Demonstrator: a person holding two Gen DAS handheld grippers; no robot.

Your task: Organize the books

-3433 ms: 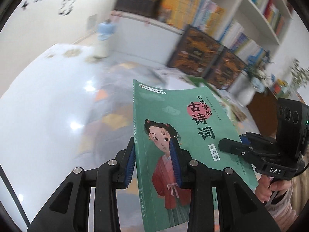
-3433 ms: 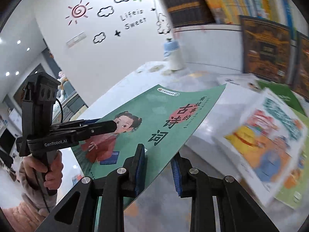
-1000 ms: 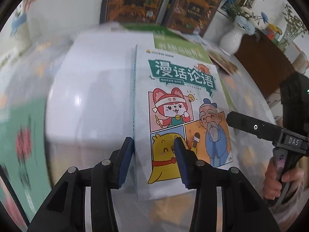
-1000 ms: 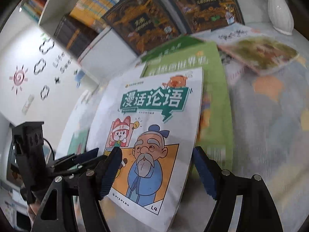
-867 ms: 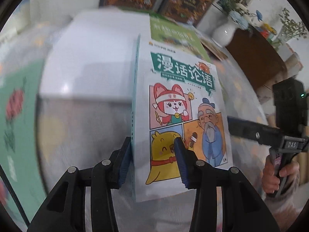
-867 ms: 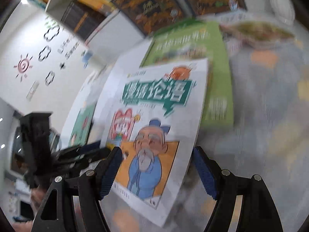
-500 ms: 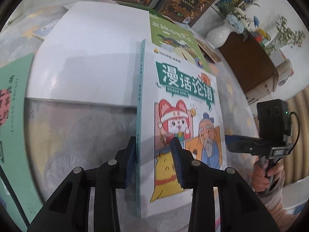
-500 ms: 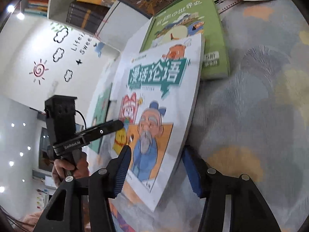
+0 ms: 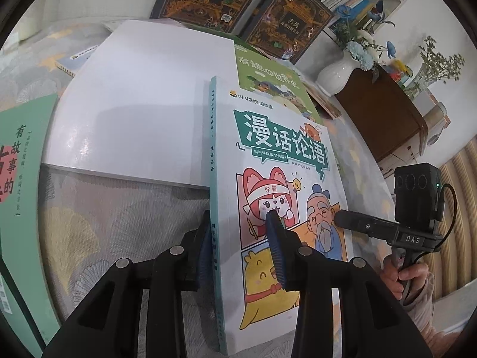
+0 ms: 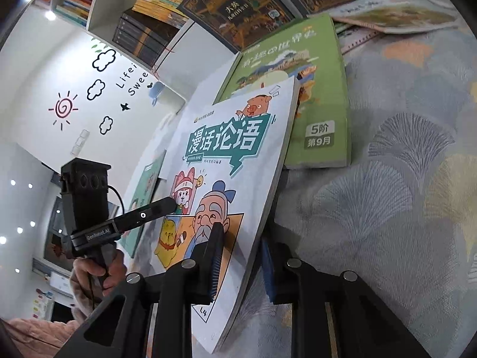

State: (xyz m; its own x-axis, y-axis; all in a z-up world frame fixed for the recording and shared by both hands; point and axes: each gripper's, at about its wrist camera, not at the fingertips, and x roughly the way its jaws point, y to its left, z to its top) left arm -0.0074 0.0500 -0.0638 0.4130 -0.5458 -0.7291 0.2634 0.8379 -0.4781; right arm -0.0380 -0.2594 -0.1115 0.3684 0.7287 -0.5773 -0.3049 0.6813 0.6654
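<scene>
Left wrist view: left gripper (image 9: 241, 250) clamps the cartoon book (image 9: 277, 197) spine; right gripper (image 10: 241, 265), jaws just closing, pinches its opposite edge.

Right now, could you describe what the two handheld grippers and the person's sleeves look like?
Both are black. The left gripper and right gripper have ribbed blue pads and silver screws. Each handle carries a boxy black camera block with a cable; one is marked "GenRobot.AI", the other "DAS" beside a green light. The sleeves look pink.
</scene>
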